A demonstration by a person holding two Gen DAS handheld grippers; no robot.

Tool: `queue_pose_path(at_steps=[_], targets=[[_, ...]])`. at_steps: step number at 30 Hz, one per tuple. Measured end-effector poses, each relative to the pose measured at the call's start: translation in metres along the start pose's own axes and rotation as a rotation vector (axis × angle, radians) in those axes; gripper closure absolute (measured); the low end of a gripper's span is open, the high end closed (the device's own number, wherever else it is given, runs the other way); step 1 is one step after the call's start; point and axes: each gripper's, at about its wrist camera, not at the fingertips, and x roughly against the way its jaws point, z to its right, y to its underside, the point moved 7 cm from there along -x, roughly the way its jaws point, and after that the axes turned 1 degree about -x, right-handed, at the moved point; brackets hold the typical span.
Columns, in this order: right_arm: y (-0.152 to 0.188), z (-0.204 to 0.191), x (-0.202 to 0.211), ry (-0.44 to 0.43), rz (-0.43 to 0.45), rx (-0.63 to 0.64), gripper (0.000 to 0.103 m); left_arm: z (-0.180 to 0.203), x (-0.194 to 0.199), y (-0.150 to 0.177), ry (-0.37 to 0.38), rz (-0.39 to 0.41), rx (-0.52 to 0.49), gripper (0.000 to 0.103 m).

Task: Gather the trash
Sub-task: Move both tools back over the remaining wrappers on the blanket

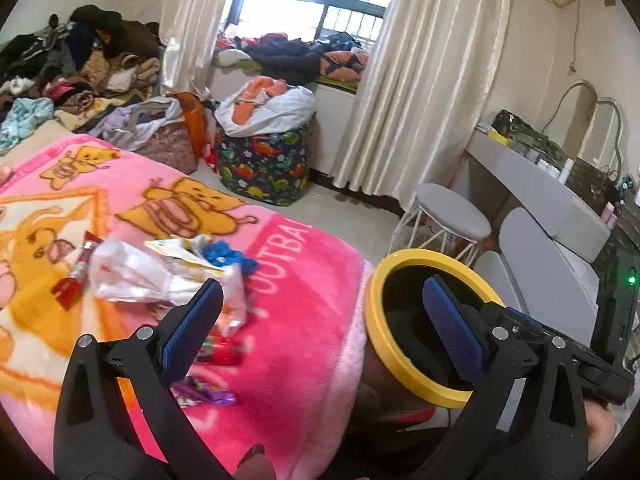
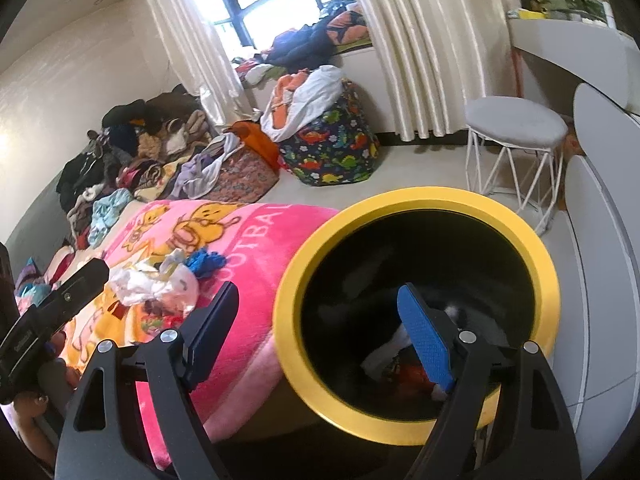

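A yellow-rimmed black bin (image 2: 416,200) stands beside the bed; it also shows in the left wrist view (image 1: 374,320). Some trash (image 2: 404,372) lies at its bottom. A pile of trash lies on the pink blanket (image 1: 304,344): a white plastic bag (image 1: 132,276), a blue crumpled piece (image 1: 228,254), a red wrapper (image 1: 78,274), a purple wrapper (image 1: 204,394). The pile also shows in the right wrist view (image 2: 152,288). My left gripper (image 1: 320,312) is open and empty above the blanket edge. My right gripper (image 2: 316,312) is open and empty over the bin's rim.
A white stool (image 2: 516,124) stands on the floor by a white dressing table (image 1: 536,188). A dinosaur-print bag (image 1: 264,160) full of laundry sits by the curtains. Clothes are heaped on the far side of the bed (image 1: 72,64).
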Motion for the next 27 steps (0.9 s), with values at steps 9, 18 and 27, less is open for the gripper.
queue_pose_path(at_steps=[9,18,27], targets=[[0.003,-0.038,-0.009,-0.047,-0.019,0.074,0.024,-0.034,0.012,0.001,-0.052,0.017,0.046,0.011],[0.003,-0.072,-0.022,-0.093,-0.043,0.138,0.024,-0.068,0.028,-0.001,-0.114,0.042,0.082,0.011],[-0.006,-0.108,-0.036,-0.151,-0.053,0.205,0.024,-0.107,0.039,0.002,-0.182,0.049,0.128,0.011]])
